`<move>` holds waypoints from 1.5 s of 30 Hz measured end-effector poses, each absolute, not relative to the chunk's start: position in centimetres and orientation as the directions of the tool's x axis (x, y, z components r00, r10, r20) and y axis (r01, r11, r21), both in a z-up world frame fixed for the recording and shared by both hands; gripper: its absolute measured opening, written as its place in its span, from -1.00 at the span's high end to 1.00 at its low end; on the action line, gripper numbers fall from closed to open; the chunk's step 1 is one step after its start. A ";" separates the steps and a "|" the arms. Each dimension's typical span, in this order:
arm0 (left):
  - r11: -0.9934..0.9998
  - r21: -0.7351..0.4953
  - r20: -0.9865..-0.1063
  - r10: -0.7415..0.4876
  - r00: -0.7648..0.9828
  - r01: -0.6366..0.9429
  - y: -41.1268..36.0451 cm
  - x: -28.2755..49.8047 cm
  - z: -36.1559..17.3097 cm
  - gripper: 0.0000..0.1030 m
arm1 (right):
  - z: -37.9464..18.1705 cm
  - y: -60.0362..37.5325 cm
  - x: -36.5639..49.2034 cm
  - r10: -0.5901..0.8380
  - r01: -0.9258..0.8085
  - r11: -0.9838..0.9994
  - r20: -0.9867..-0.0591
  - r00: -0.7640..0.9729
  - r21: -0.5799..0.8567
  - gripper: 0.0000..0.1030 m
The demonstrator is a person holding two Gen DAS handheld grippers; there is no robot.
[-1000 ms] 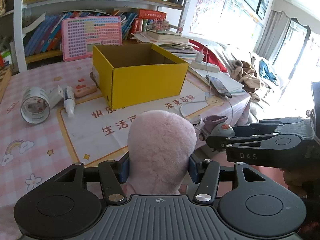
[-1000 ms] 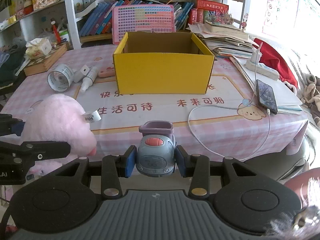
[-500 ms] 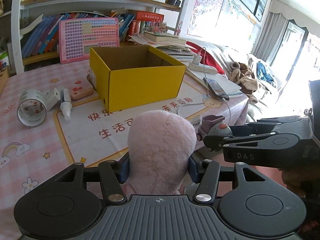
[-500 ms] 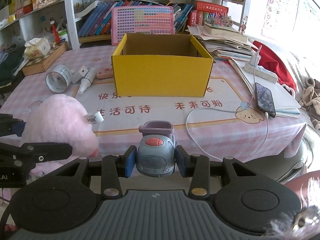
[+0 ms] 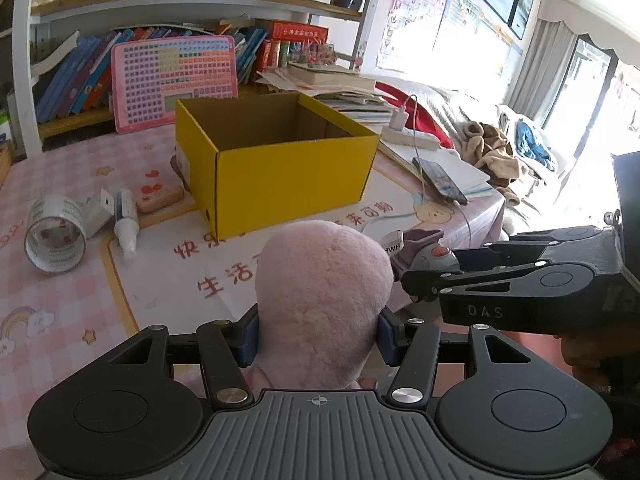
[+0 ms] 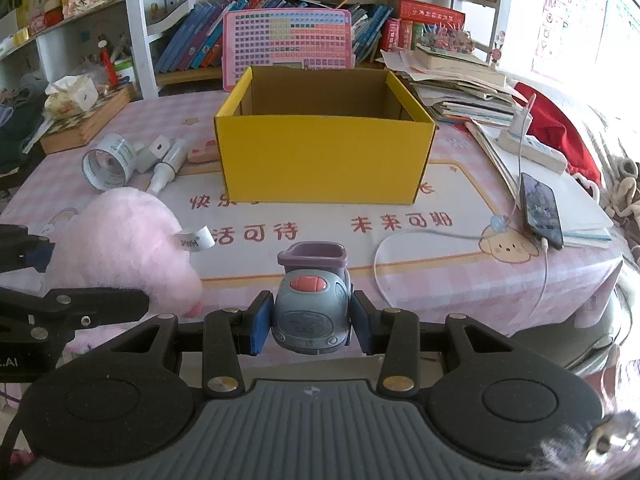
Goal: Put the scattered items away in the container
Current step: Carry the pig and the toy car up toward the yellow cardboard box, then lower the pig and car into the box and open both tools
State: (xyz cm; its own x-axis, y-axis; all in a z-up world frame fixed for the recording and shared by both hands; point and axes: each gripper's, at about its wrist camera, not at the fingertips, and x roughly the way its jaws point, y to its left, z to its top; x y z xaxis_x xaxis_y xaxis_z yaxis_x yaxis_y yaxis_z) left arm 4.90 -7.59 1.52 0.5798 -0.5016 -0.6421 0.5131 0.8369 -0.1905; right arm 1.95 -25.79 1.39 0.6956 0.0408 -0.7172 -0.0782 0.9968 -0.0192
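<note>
As the box (image 6: 324, 156) is neared, both loads are held.
Left tool (image 5: 318, 336) clamps plush (image 5: 324, 300); right tool (image 6: 310, 322) clamps car (image 6: 310, 314); dropping remains.

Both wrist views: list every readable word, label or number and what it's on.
"DAS" on the right gripper body, seen from the left wrist.
"HWH" on the white tag of the pink plush toy; the tag's first letter is unclear.
"快乐", "生活可待", "未来可期" in red on the table mat, partly hidden.
Alphabet letters on the wall poster.
Too small or blurred: tape roll, tube, book spines, pink chart board.
</note>
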 end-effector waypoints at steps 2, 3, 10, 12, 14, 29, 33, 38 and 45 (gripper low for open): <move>0.837 -0.185 -0.637 -0.501 0.586 0.515 -7.7 5.4 1.7 -0.06 | 1.4 -25.7 2.5 0.041 -0.084 0.996 -0.713 0.700 -0.025 0.23; 0.837 -0.182 -0.634 -0.501 0.589 0.516 -7.7 5.7 1.7 -0.06 | 1.4 -25.7 2.8 0.042 -0.087 0.996 -0.711 0.702 -0.027 0.23; 0.837 -0.164 -0.615 -0.501 0.609 0.522 -7.9 8.3 2.1 -0.06 | 1.8 -26.0 5.5 0.045 -0.096 0.995 -0.700 0.713 -0.034 0.23; 0.836 -0.162 -0.610 -0.503 0.613 0.524 -8.0 9.2 2.4 -0.06 | 1.9 -26.1 6.4 0.047 -0.097 0.995 -0.696 0.716 -0.033 0.23; 0.833 -0.160 -0.604 -0.507 0.616 0.529 -8.2 10.0 2.7 -0.06 | 2.2 -26.3 7.3 0.050 -0.097 0.995 -0.688 0.724 -0.031 0.23; 0.848 -0.097 -0.526 -0.488 0.697 0.520 -11.4 16.7 6.4 -0.06 | 5.9 -28.7 15.7 0.099 -0.167 0.984 -0.611 0.786 -0.055 0.23; 0.864 -0.087 -0.521 -0.464 0.716 0.496 -12.2 18.8 6.7 -0.06 | 6.2 -29.6 18.3 0.122 -0.204 0.977 -0.610 0.783 -0.065 0.23; 0.883 -0.073 -0.526 -0.428 0.735 0.463 -13.3 21.3 6.6 -0.06 | 5.9 -30.5 21.2 0.153 -0.247 0.967 -0.622 0.768 -0.067 0.23; 0.896 -0.039 -0.574 -0.383 0.724 0.443 -14.9 24.6 6.0 -0.07 | 5.1 -31.6 25.2 0.209 -0.330 0.942 -0.655 0.726 -0.065 0.23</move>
State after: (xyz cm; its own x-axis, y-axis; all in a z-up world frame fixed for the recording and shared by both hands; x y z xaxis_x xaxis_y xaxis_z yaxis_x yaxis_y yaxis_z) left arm 24.56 -14.95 6.04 0.7241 -0.3829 -0.5736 0.4427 0.8958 -0.0392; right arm 25.22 -31.56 5.10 0.7259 0.2090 -0.6553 -0.3295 0.9419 -0.0646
